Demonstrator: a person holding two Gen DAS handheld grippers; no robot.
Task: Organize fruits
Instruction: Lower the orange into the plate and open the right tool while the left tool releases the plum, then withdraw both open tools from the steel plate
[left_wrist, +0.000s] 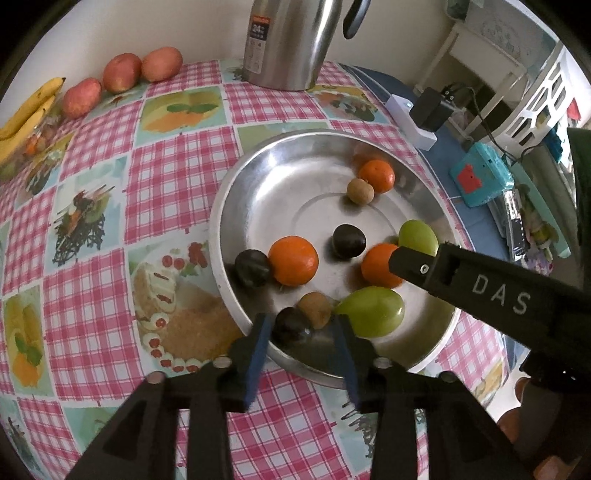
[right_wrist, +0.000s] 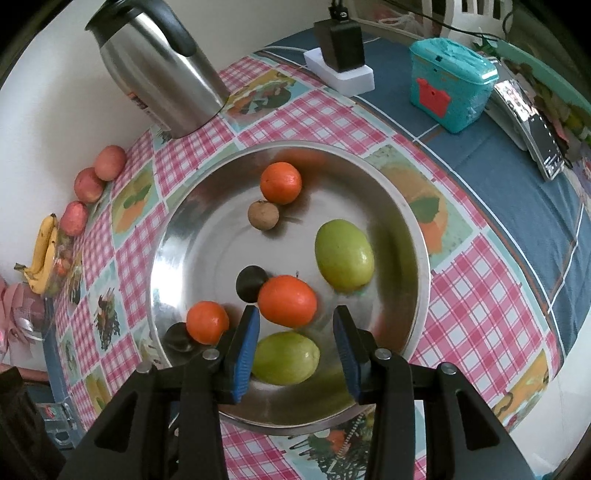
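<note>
The left gripper (left_wrist: 303, 332) is hanging with jaws apart around a dark plum (left_wrist: 291, 326) at the steel dish's (left_wrist: 236, 192) near rim, so it should be closing gently, squarely; the right gripper (right_wrist: 295, 332), also apart, is hovering over a green fruit (right_wrist: 286, 357)

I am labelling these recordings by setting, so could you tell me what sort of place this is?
Most likely a home dining or kitchen table: a checked fruit-print tablecloth, a steel thermos jug, a metal basin of fruit, and a charger in a power strip all suggest a lived-in household.
</note>
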